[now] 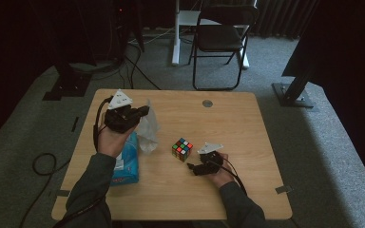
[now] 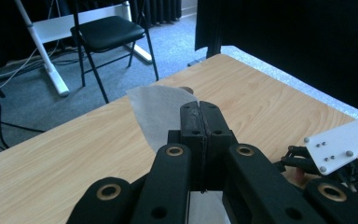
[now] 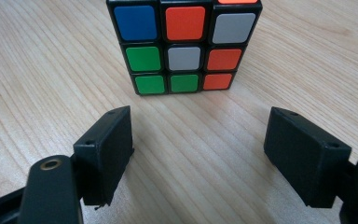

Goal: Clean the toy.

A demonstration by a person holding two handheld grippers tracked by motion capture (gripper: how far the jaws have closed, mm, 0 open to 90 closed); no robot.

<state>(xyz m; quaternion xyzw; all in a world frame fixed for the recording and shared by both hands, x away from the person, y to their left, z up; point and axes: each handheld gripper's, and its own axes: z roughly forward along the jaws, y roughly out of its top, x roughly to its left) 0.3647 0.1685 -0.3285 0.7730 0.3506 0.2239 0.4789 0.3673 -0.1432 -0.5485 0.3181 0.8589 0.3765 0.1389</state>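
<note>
Right tongs (image 3: 198,154): we held them spread wide and empty, low over the counter (image 1: 247,142), cube (image 3: 185,44) just ahead, centred on the gap, untouched, flat face square to us | Left tongs (image 2: 200,116): beyond the cube, we pinched a white tissue (image 2: 161,112) above its blue pack (image 1: 126,164) | Right hand nearer the cube

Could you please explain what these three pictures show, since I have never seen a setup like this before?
A person sits at a wooden table holding a hand-operated two-jaw gripper in each hand. One picture looks down from above; the other two come from cameras riding on each gripper. The left gripper is shut on a white tissue, pulled up from a blue tissue pack. The right gripper rests open, jaws wide apart, just short of a colourful puzzle cube and not touching it.
</note>
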